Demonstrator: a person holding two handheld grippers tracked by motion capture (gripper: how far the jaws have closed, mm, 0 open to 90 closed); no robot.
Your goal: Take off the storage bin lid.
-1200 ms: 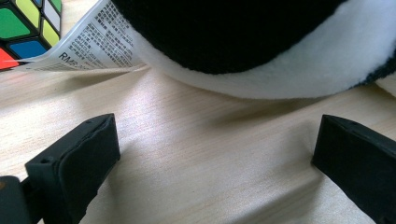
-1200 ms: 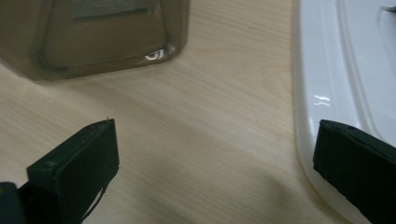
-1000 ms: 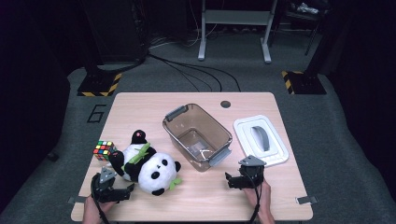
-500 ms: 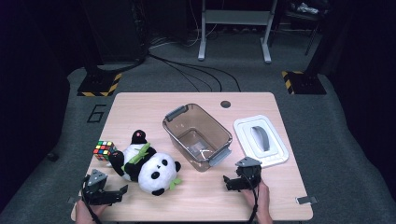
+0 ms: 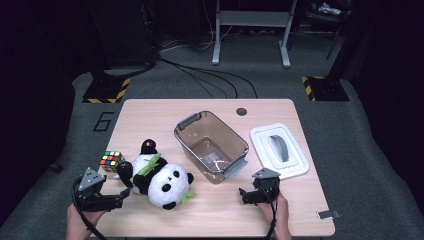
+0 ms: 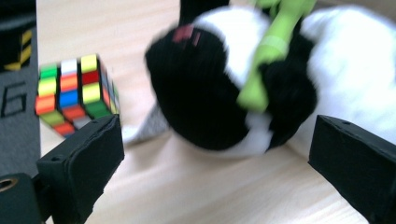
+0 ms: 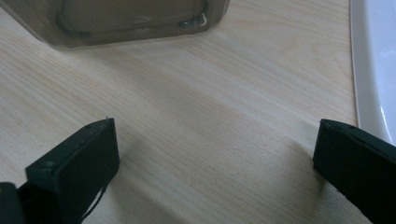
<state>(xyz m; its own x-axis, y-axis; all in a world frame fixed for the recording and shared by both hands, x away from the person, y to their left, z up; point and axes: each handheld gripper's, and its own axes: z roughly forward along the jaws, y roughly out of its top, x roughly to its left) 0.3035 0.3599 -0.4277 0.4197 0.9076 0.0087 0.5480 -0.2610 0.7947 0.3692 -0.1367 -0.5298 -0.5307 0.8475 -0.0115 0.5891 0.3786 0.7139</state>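
- The left gripper (image 5: 120,196) was at the near left corner of the bench (image 5: 210,220), held low by the person's left hand (image 5: 80,222). Its jaws stood wide apart and held nothing.
- The panda plush (image 5: 159,176) lay just beyond and to the right of this gripper, near but not touching it. In the left gripper view the panda plush (image 6: 243,88) was straight ahead between the two open jaws, with its black paw nearest.
- The long axis of the plush ran slantwise, from the near middle of the bench toward the left edge, so I judge the left gripper would meet it at its dark end. The left hand was clearly the nearer one.
- The right gripper (image 5: 246,195) rested near the front edge, right of the middle, well apart from the plush. Its jaws were also released, with only bare wood between them in the right gripper view.
- The colour cube (image 5: 111,161) stood by the left edge, just beside the plush.
- The brown bin (image 5: 211,146) was at the middle of the bench, empty as far as I could see, and the white lid (image 5: 279,150) lay flat to its right.
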